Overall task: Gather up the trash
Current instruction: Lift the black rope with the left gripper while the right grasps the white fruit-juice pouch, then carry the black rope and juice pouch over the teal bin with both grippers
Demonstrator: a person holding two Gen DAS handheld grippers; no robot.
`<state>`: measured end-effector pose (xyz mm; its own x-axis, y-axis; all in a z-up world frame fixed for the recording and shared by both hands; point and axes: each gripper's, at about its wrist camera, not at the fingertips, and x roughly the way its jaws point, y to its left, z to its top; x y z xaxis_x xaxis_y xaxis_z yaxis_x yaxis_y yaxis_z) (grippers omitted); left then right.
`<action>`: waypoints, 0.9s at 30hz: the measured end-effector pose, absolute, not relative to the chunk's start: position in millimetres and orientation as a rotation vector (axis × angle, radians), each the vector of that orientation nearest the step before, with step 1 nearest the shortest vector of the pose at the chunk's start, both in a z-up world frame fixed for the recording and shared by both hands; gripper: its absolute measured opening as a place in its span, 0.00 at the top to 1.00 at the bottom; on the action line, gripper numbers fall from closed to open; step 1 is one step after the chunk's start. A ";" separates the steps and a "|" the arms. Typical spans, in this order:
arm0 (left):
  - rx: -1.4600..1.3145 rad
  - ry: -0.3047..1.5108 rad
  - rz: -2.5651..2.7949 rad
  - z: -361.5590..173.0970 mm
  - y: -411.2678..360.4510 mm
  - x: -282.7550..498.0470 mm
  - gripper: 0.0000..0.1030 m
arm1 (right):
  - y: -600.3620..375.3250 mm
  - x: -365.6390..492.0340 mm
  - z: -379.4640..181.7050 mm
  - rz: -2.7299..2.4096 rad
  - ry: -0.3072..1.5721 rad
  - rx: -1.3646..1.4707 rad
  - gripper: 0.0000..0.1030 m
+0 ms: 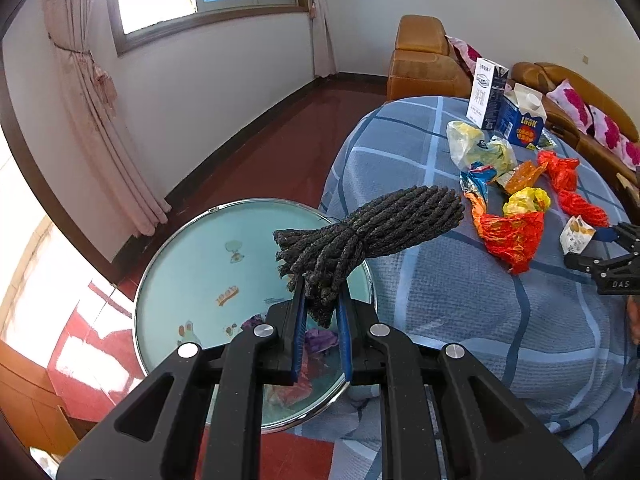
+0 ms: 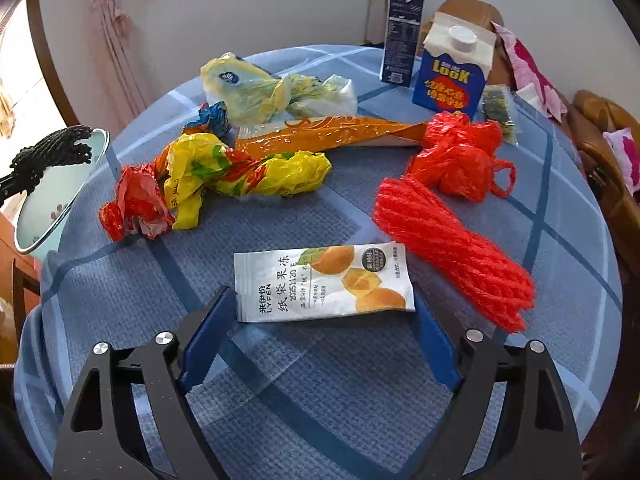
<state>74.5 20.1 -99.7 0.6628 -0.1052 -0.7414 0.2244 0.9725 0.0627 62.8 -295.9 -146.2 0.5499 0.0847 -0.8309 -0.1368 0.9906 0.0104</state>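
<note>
1. The left gripper [image 1: 322, 312] is clamped on one end of a black rope bundle [image 1: 372, 228], its blue pads pressed on both sides of the strands. The bundle sticks out forward and is held in the air above a round light-blue basin [image 1: 188, 264].
2. The basin stands just beside the table, lower than the table top. Some crumpled wrappers [image 1: 316, 338] (purple and reddish) lie inside it.
3. The right gripper [image 2: 324, 304] has its jaws wide apart, one on each side of a white jelly packet [image 2: 324, 282] with orange fruits printed on it. The packet lies flat on the blue checked tablecloth [image 2: 320, 392]; I cannot tell if the pads touch it.
4. A red rope bundle [image 2: 452, 252] lies just right of the packet, and a red plastic bag [image 2: 460, 156] is behind it.
5. Further back lie yellow and orange wrappers [image 2: 248, 172], a pale plastic bag [image 2: 256, 88], a blue "Look" carton [image 2: 452, 68] and a tall dark carton [image 2: 402, 36], both upright.
</note>
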 end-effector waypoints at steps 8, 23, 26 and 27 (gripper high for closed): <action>0.162 0.808 -0.152 -91.6 35.1 72.5 0.87 | -291.5 55.5 -132.7 0.131 0.907 -0.035 0.33; 0.139 0.815 -0.092 -90.1 67.8 73.3 0.87 | -271.7 54.1 -107.9 0.158 0.849 -0.059 0.36; 0.147 0.816 -0.077 -90.2 73.5 72.5 0.86 | -265.0 53.9 -98.6 0.168 0.830 -0.068 0.35; 0.150 0.817 -0.068 -90.8 76.2 72.3 0.86 | -261.4 54.3 -94.7 0.175 0.822 -0.071 0.35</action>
<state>72.3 76.2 -90.8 0.6829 -0.0024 -0.7305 0.1182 0.9872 0.1073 54.3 -261.4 -94.7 0.6675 0.1280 -0.7335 -0.1828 0.9831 0.0052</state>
